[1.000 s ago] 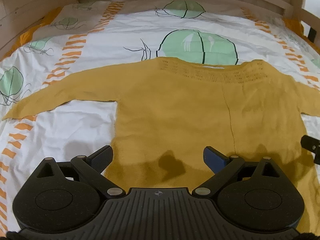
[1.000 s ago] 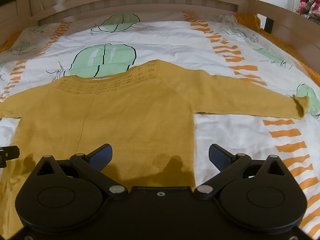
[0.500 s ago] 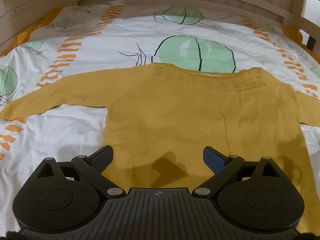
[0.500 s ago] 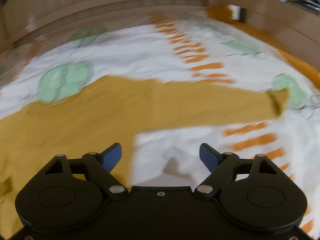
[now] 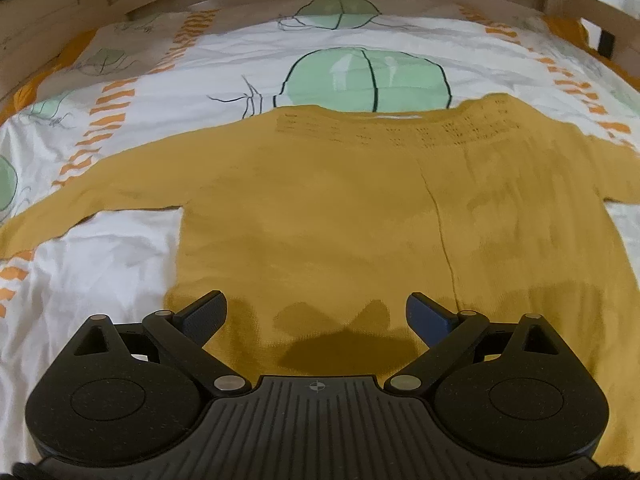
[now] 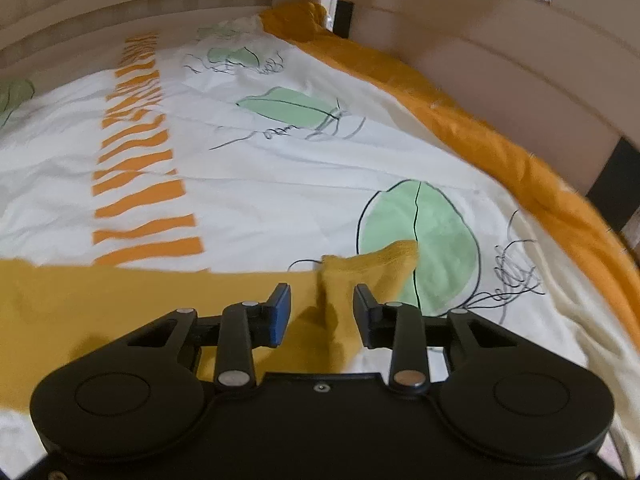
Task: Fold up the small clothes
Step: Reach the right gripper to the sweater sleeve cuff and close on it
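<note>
I see the yellow sweater [image 5: 340, 208] spread flat on a white bedsheet [image 6: 280, 184] printed with green and orange, wooden bed rails [image 6: 500, 40] around it. My left gripper [image 5: 316, 314] hangs wide apart over the hem; my right gripper [image 6: 322, 310] straddles the sleeve cuff [image 6: 372, 272], part-narrowed, not clamped.

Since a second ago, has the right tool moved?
Yes. The right tool went rightward along the sweater's sleeve to its cuff; the body has left its view, and the green leaf print now sits just beyond. Jaws are narrower, straddling the cuff.
</note>
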### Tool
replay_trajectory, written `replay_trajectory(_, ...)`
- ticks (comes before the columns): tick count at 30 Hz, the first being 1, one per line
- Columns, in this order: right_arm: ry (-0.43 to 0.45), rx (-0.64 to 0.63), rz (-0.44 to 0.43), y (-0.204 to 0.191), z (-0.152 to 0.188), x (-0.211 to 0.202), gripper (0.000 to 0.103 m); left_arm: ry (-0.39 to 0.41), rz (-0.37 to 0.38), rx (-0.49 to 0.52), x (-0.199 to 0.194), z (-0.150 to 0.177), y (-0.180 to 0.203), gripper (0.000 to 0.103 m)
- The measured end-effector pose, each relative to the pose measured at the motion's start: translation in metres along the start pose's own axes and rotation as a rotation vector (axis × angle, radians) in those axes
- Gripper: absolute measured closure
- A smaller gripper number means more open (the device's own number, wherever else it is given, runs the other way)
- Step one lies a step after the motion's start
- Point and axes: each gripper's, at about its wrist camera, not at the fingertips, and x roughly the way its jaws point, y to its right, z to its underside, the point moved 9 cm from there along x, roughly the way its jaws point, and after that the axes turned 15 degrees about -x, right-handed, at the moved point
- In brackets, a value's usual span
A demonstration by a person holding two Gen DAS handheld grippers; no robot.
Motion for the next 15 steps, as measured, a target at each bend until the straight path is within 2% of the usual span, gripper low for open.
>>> replay_trajectory(6, -0.022, -0.003, -0.018, -0.003, 0.004, 0.028, 0.062, -0.011, 0.007, 0.021, 0.003, 0.003, 0.004, 0.005)
replay_trajectory(9, -0.032, 0.004, -0.032, -0.002, 0.006, 0.037, 0.075, -0.018, 0.006, 0.017, 0.005, 0.003, 0.003, 0.005)
replay_trajectory(11, -0.044, 0.010, -0.021, 0.001, 0.009, 0.041, 0.089, -0.020, 0.006, 0.011, 0.005, 0.003, 0.002, 0.005)
replay_trajectory(13, -0.039, 0.036, -0.028, 0.007, 0.012, 0.041, 0.096, -0.022, 0.013, 0.001, 0.004, 0.002, 0.001, 0.005)
replay_trajectory(15, -0.029, 0.068, -0.032, 0.014, 0.014, 0.036, 0.096, -0.024, 0.020, -0.008, 0.003, 0.001, 0.000, 0.005)
